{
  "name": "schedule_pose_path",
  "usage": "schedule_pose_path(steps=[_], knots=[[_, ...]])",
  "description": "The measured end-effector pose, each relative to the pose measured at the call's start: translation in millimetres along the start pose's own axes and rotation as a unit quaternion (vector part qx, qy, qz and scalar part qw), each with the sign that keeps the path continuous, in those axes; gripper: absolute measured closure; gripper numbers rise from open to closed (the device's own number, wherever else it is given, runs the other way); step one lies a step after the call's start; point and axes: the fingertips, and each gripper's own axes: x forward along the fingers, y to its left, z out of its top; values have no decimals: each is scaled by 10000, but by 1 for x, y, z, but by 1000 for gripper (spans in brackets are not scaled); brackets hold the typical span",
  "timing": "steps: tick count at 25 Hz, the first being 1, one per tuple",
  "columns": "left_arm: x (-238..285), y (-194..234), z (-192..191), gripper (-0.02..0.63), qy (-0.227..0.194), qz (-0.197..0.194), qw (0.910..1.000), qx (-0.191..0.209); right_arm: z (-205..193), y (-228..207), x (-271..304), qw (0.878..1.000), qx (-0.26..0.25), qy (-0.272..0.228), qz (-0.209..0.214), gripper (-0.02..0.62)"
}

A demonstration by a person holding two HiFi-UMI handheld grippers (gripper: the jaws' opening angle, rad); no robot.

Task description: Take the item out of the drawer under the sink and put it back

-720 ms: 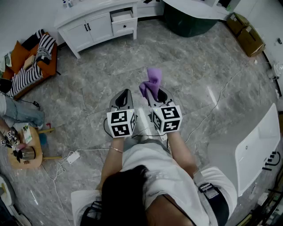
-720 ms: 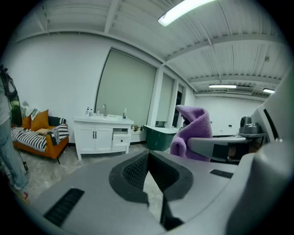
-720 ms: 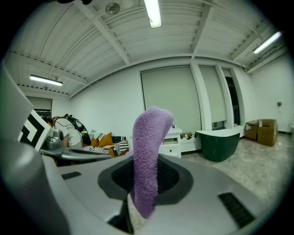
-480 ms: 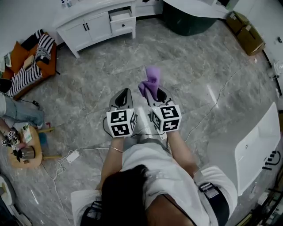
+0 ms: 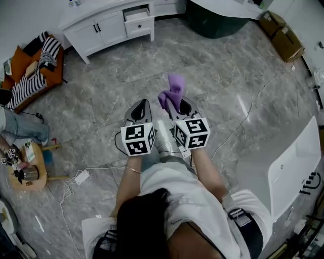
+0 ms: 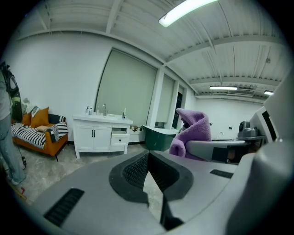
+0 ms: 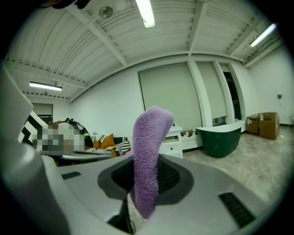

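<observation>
Purple cloth (image 5: pixel 173 94) in R gripper (image 5: pixel 176 105) fingers (image 7: pixel 174 176), well apart from open drawer (image 5: pixel 137 14)

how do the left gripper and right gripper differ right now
The right gripper grips a purple cloth that stands up from its jaws; the left gripper holds nothing. The left gripper's jaws meet; the right gripper's are parted by the cloth. Both point toward the white cabinet, side by side.
</observation>
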Motion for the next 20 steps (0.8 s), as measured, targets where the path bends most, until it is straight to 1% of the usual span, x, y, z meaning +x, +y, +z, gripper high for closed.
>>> schedule_pose_path(steps=[5, 9, 15, 20], knots=[[15, 5, -5, 603, 43, 17, 10000, -41, -4, -5, 11, 9999, -110, 45, -9, 503], [35, 11, -1, 603, 48, -30, 10000, -82, 0, -13, 27, 9998, -184, 41, -58, 503], [72, 33, 9, 603, 100, -58, 9998, -140, 10, -24, 69, 9997, -221, 111, -93, 503], [105, 62, 28, 603, 47, -47, 9998, -190, 22, -25, 116, 9996, -253, 102, -61, 503]])
